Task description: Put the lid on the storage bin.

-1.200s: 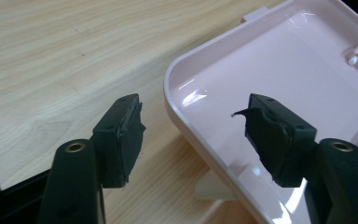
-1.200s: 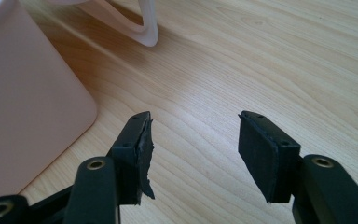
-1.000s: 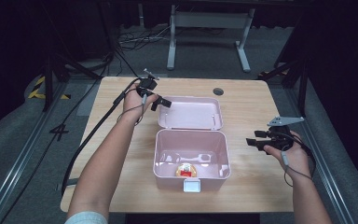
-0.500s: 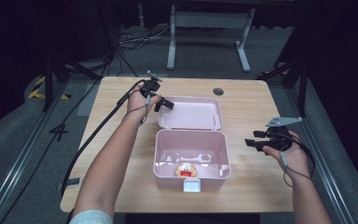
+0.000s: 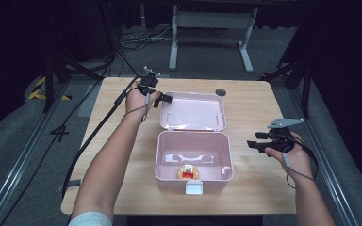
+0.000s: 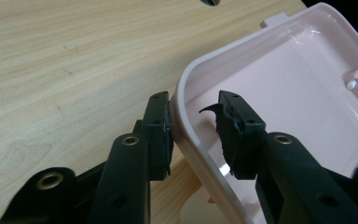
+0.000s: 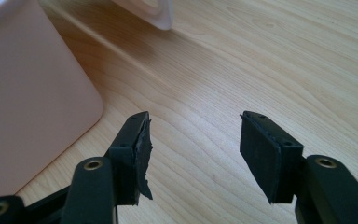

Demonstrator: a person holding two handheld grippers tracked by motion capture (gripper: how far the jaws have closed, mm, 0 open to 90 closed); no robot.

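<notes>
Pink plastic box [image 5: 193, 157] sits open mid-table, lid [image 5: 193, 111] flipped back flat on its far side.

Left gripper [image 5: 164, 99] is at the lid's far-left corner. Jaws straddle the rim [image 6: 182, 116]: outer pad touching the wall, inner pad a small gap off, so not clamped yet.

Risk: the grip is at one corner only. If the lid gets swung from here, I'd expect it to twist or slip off the pads, and the light box could skid, since nothing steadies it.

Small toy [image 5: 187, 172] lies at the near wall inside, clear of the hinge.

Right gripper [image 5: 257, 145] hovers right of the box, jaws wide apart, empty.

The left gripper view shows the pad-to-rim gap; the high view can't resolve that. The high view gives the layout and the toy.
</notes>
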